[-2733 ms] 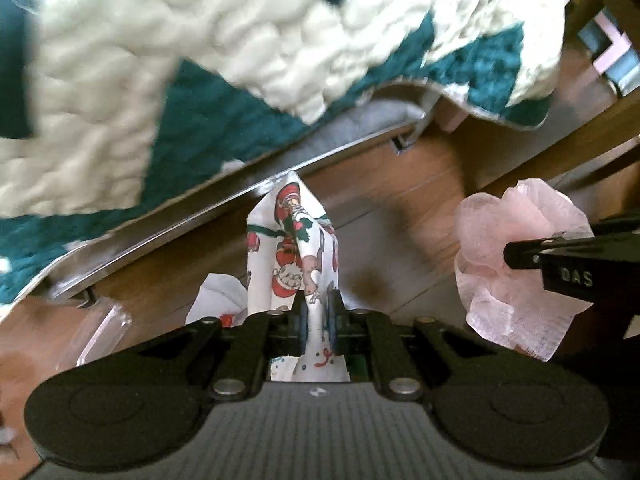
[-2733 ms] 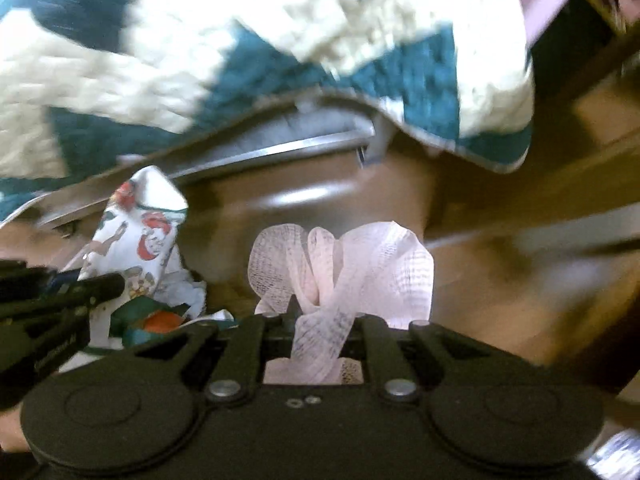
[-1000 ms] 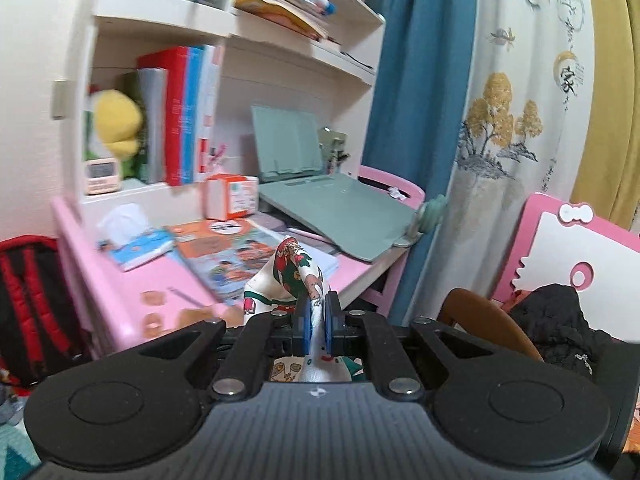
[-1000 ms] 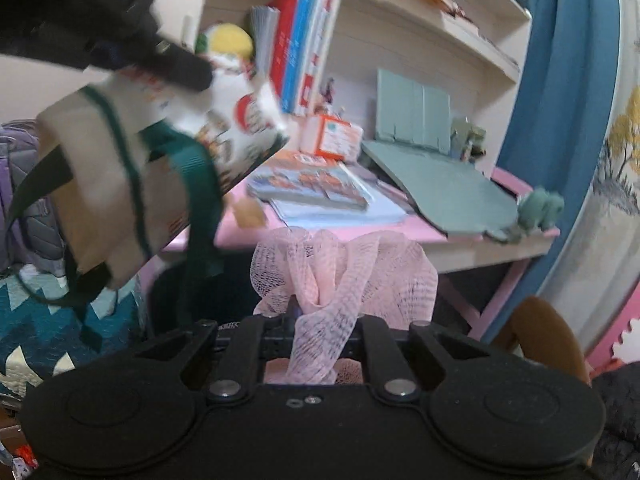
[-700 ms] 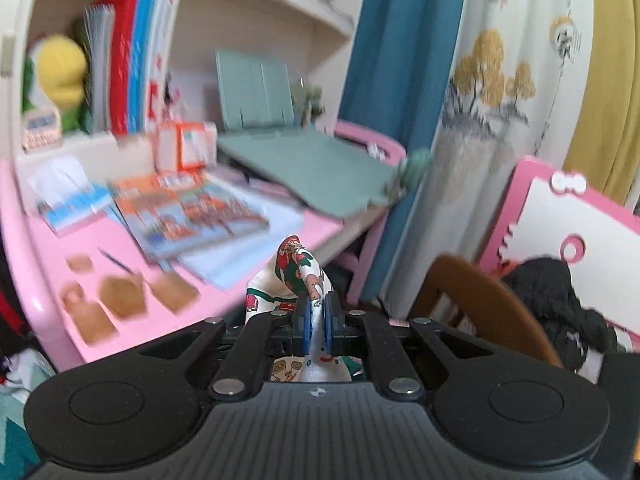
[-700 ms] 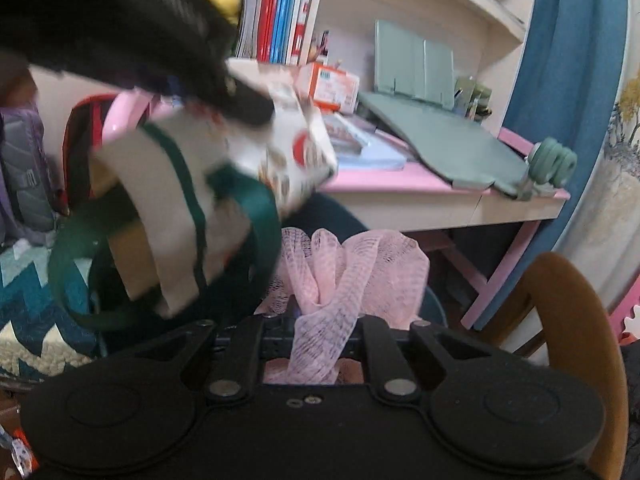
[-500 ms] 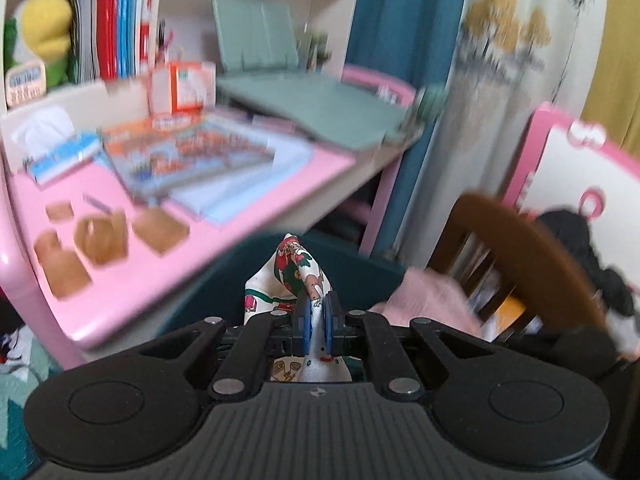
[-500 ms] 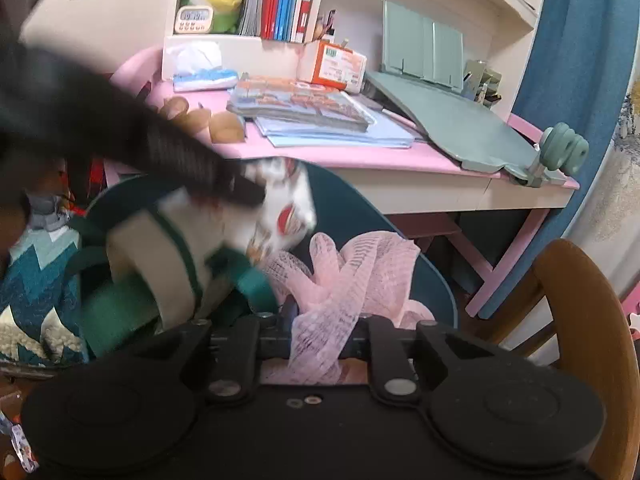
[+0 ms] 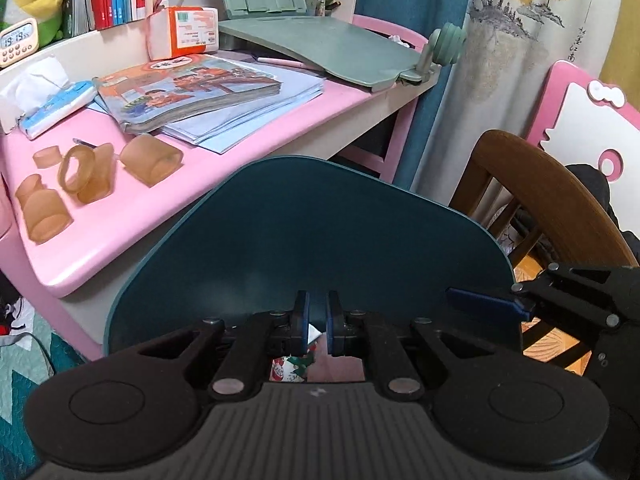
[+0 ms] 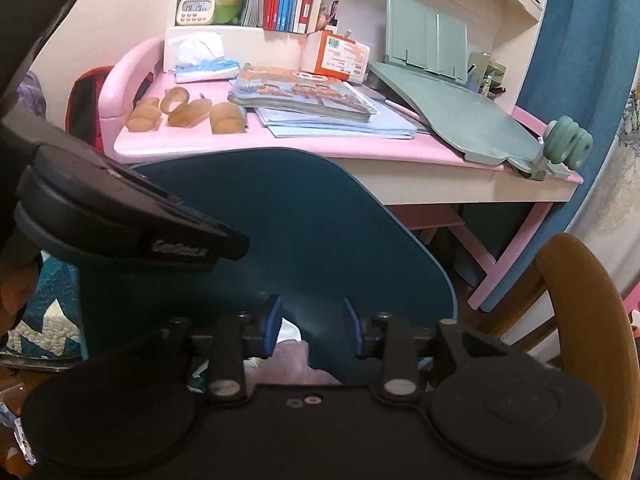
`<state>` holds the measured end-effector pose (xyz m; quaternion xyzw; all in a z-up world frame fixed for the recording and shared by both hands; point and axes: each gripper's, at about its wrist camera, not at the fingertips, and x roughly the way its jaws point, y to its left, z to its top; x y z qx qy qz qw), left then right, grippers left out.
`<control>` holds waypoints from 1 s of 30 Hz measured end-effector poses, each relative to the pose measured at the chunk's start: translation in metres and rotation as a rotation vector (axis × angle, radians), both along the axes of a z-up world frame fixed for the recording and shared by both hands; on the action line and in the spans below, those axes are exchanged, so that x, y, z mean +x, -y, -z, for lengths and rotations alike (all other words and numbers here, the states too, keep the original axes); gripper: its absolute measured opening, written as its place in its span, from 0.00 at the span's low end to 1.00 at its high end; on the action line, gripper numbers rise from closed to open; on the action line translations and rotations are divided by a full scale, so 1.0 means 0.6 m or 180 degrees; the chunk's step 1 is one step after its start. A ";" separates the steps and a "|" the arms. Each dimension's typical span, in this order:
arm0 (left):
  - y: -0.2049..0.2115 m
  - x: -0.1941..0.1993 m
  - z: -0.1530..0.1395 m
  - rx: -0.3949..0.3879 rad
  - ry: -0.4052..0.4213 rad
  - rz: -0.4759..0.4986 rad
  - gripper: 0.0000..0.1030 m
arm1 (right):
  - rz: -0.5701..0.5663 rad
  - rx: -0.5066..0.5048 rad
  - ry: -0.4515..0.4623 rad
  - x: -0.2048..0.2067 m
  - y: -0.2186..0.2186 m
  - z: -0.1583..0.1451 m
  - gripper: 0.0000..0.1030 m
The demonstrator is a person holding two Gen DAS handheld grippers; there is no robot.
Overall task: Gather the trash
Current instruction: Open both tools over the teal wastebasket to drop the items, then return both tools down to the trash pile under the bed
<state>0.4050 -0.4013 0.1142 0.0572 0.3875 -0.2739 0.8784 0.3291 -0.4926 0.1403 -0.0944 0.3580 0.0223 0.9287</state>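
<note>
A dark teal bin (image 9: 320, 232) fills the middle of both views, its curved wall rising just beyond the fingers. My left gripper (image 9: 317, 314) is shut on the printed paper bag (image 9: 288, 368). Only a white corner of the bag shows between the pads, and the rest hangs below. My right gripper (image 10: 314, 322) hangs over the bin (image 10: 320, 220) with its jaws opening. The pink gauze (image 10: 292, 364) lies loose beneath them, touching neither pad. One blue finger (image 9: 484, 304) of the right gripper shows at the right of the left wrist view.
A pink desk (image 9: 120, 232) behind the bin holds books (image 9: 184, 92), amber tape rolls (image 9: 84, 176) and a green reading stand (image 9: 332, 44). A wooden chair back (image 9: 552, 188) stands close on the right. A quilt (image 10: 44, 320) lies at lower left.
Both grippers have sunk to the teal bin. The right jaws have spread and the pink gauze has dropped from between them. The printed paper no longer sticks up above the left fingers.
</note>
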 end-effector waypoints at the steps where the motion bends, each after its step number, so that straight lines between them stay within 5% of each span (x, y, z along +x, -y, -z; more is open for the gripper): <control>1: -0.001 -0.003 -0.002 0.0001 0.0008 0.0004 0.07 | 0.0004 0.0011 0.0004 -0.003 0.000 -0.003 0.32; 18: -0.119 -0.142 -0.062 -0.0229 0.0103 0.0034 0.20 | -0.0164 0.0105 0.0217 -0.127 -0.073 -0.084 0.34; 30: -0.295 -0.254 -0.076 -0.0382 0.0209 -0.0283 0.20 | -0.0631 0.0502 0.0247 -0.206 -0.195 -0.104 0.36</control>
